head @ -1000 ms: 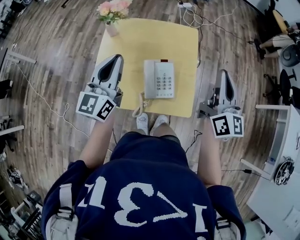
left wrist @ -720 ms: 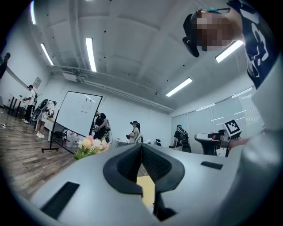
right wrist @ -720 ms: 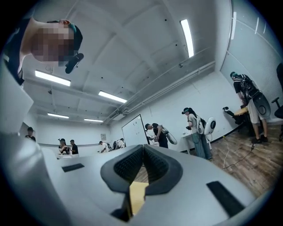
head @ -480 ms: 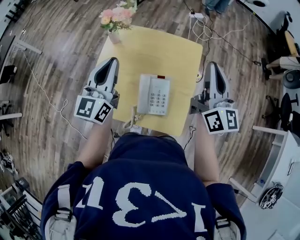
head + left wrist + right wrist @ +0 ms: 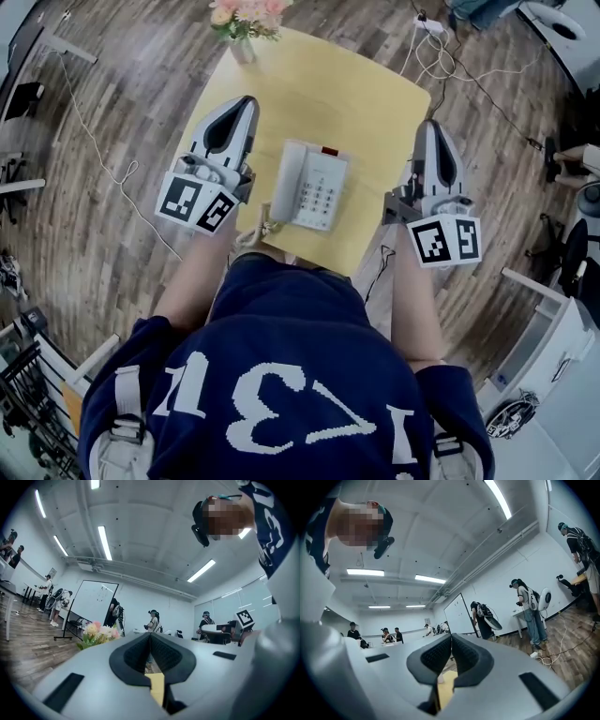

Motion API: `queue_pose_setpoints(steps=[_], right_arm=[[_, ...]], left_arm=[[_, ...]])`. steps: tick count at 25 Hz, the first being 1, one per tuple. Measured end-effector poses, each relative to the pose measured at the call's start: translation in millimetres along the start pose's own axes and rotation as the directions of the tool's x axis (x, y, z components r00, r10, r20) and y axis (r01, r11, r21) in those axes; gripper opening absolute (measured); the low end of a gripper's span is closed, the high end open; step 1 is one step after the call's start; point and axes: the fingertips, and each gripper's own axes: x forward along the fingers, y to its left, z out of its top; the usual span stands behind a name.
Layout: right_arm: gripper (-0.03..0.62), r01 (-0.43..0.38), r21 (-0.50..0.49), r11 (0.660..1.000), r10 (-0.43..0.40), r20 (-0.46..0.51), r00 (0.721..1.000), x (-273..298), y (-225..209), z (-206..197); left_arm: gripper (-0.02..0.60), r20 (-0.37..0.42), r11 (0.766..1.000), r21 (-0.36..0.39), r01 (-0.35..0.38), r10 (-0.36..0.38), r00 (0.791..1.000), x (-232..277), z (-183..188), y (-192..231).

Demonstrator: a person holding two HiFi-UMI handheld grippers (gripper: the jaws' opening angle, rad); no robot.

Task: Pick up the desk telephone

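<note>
White plastic desk telephone (image 5: 311,185), on yellow table (image 5: 375,103) at its near edge, between left gripper (image 5: 236,117) and right gripper (image 5: 432,141), both clenched empty. Probably light, rigid, slick; handset (image 5: 288,180) rests loose. Take hold at both long sides.

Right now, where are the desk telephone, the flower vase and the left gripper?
desk telephone (image 5: 323,195): head view, on its keypad.
flower vase (image 5: 242,50): head view, on the vase body below the blooms.
left gripper (image 5: 245,103): head view, at its closed jaw tips.
</note>
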Motion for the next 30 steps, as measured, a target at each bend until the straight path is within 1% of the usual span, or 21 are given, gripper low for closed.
queue_pose_setpoints(steps=[3, 7, 11, 12, 13, 14, 15, 16, 17, 19, 20, 21, 24, 25, 26, 27, 30], right_arm=[[0.028, 0.025, 0.011, 1.0, -0.024, -0.037, 0.999, 4.2, -4.2, -16.5], [0.028, 0.049, 0.009, 0.999, -0.048, -0.098, 0.994, 5.0, -8.2, -44.1], [0.029, 0.014, 0.039, 0.999, -0.006, -0.189, 0.982, 11.4, -5.4, -80.8], [0.029, 0.003, 0.059, 0.998, 0.011, -0.232, 0.973, 11.4, -4.1, -96.1], [0.029, -0.005, 0.091, 0.996, 0.031, -0.29, 0.957, 10.0, -3.4, -115.1], [0.031, -0.008, 0.137, 0.99, 0.056, -0.353, 0.934, 7.6, -3.0, -136.3], [0.074, -0.005, 0.196, 0.981, 0.087, -0.411, 0.907, 4.2, -2.7, -157.7], [0.151, 0.002, 0.253, 0.967, 0.117, -0.456, 0.882, -0.2, -2.0, -177.3], [0.185, 0.013, 0.292, 0.956, 0.138, -0.489, 0.862, -5.5, -1.8, -194.3], [0.193, 0.044, 0.312, 0.949, 0.135, -0.531, 0.836, -17.0, -6.3, -222.1], [0.197, 0.066, 0.32, 0.945, 0.128, -0.548, 0.827, -22.5, -10.0, -235.2], [0.201, 0.09, 0.347, 0.934, 0.13, -0.563, 0.816, -28.2, -13.5, -248.7], [0.236, 0.148, 0.466, 0.872, 0.188, -0.599, 0.778, -44.7, -17.6, -284.2], [0.238, 0.151, 0.481, 0.863, 0.206, -0.61, 0.765, -49.0, -17.3, -291.9], [0.239, 0.147, 0.488, 0.861, 0.222, -0.62, 0.753, -52.5, -16.7, -298.1], [0.24, 0.141, 0.494, 0.858, 0.238, -0.626, 0.743, -55.5, -16.1, -303.2], [0.244, 0.134, 0.521, 0.843, 0.274, -0.63, 0.727, -63.4, -14.5, -314.1]], left_arm=[[0.015, -0.046, 0.999, -0.037, 0.032, -0.033, 0.998, 5.1, -15.9, 3.8], [0.015, -0.103, 0.991, -0.112, 0.076, -0.088, 0.991, 7.8, -47.1, 8.0], [0.017, -0.152, 0.979, -0.172, 0.106, -0.133, 0.979, 10.9, -79.7, 11.8], [0.017, -0.164, 0.976, -0.19, 0.11, -0.142, 0.976, 10.1, -87.6, 12.7], [0.017, -0.173, 0.971, -0.21, 0.113, -0.15, 0.973, 8.9, -94.8, 13.7], [0.018, -0.177, 0.966, -0.232, 0.115, -0.158, 0.971, 7.6, -101.0, 14.7], [0.023, -0.182, 0.96, -0.253, 0.117, -0.166, 0.969, 6.6, -107.1, 15.4], [0.045, -0.195, 0.955, -0.273, 0.117, -0.174, 0.965, 5.7, -114.6, 15.7], [0.084, -0.218, 0.949, -0.292, 0.115, -0.183, 0.959, 5.0, -124.2, 15.7], [0.16, -0.268, 0.936, -0.337, 0.106, -0.203, 0.942, 4.0, -146.0, 16.1], [0.186, -0.287, 0.928, -0.359, 0.099, -0.211, 0.934, 3.1, -155.9, 16.9], [0.206, -0.301, 0.922, -0.378, 0.089, -0.213, 0.93, 1.2, -164.3, 18.5], [0.226, -0.325, 0.904, -0.426, 0.035, -0.189, 0.927, -8.9, -186.8, 28.6], [0.238, -0.34, 0.893, -0.449, 0.022, -0.194, 0.92, -12.2, -195.5, 30.7], [0.258, -0.359, 0.879, -0.477, 0.017, -0.213, 0.909, -15.1, -204.6, 30.5], [0.269, -0.379, 0.861, -0.509, 0.019, -0.244, 0.892, -18.0, -213.7, 28.1], [0.29, -0.433, 0.801, -0.598, 0.029, -0.353, 0.829, -29.1, -238.2, 13.8]])
